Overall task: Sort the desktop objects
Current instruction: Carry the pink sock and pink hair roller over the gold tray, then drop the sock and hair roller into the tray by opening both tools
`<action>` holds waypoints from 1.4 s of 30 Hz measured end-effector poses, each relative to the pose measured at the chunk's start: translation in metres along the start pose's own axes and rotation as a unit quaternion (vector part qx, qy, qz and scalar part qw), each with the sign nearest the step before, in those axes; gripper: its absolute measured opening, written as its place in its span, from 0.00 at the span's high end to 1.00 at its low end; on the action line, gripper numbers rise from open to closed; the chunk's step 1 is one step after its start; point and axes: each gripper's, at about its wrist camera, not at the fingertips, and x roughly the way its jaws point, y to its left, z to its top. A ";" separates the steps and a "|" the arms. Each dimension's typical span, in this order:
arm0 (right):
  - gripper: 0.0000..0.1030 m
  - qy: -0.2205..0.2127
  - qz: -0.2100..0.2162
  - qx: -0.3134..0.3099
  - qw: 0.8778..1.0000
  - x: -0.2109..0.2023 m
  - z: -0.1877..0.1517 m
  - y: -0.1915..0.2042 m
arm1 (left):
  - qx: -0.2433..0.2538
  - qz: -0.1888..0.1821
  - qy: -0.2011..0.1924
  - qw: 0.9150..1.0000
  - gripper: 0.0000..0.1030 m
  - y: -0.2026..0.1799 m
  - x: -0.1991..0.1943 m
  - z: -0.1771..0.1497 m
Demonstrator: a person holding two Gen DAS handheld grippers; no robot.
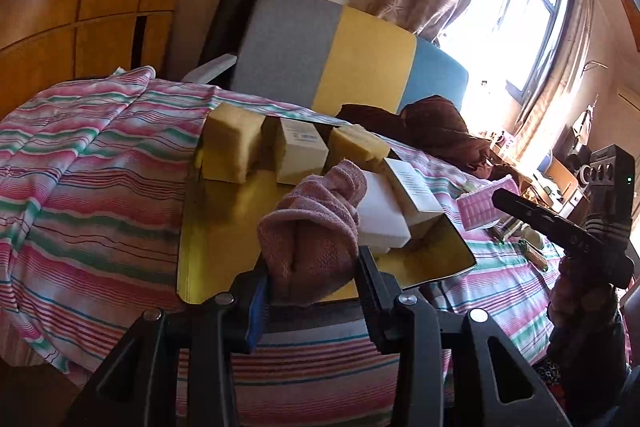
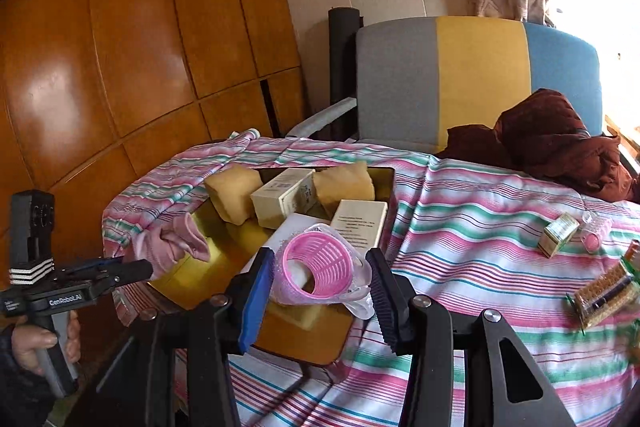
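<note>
Two tongs are busy over the yellow tray (image 2: 192, 279). At the lower left of the right view, the left tongs (image 2: 138, 269), marked "GenRobot.AI", pinch a pink cloth (image 2: 176, 245). At bottom middle, the right tongs (image 2: 320, 285) squeeze a pink ribbed cup in clear wrap (image 2: 320, 267). Farther back in the tray sit two yellow sponges (image 2: 234, 197) and cream boxes (image 2: 284, 197) with print too small to read, on a striped surface (image 2: 480, 227).

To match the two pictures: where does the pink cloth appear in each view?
Left wrist: pink cloth at lower centre, clamped in the left gripper.
Right wrist: pink cloth at lower left, over the tray's near-left corner.
Shared landmark: the yellow tray.
</note>
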 end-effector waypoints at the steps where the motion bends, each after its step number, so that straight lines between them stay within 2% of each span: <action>1: 0.53 0.001 0.008 -0.002 1.000 0.003 0.003 0.004 | -0.004 0.005 0.002 1.000 0.62 0.003 0.002 0.000; 12: 0.53 0.038 0.058 -0.047 0.996 0.062 0.031 0.058 | -0.017 0.037 0.019 0.999 0.62 0.025 0.016 -0.001; 19: 0.53 0.072 0.050 -0.050 0.995 0.110 0.041 0.073 | -0.011 0.050 0.017 0.999 0.62 0.033 0.023 0.002; 32: 0.50 0.135 0.024 -0.055 0.989 0.176 0.045 0.072 | 0.011 0.055 0.031 0.998 0.61 0.027 0.038 0.005; 37: 0.49 0.137 0.022 -0.034 0.990 0.186 0.043 0.061 | 0.002 0.056 0.033 0.998 0.60 0.028 0.039 0.007; 39: 0.44 0.133 0.032 -0.019 0.990 0.185 0.044 0.056 | 0.004 0.056 0.034 0.998 0.56 0.026 0.039 0.006; 42: 0.43 0.120 0.033 -0.010 0.992 0.180 0.047 0.052 | 0.008 0.064 0.033 0.997 0.53 0.023 0.038 0.004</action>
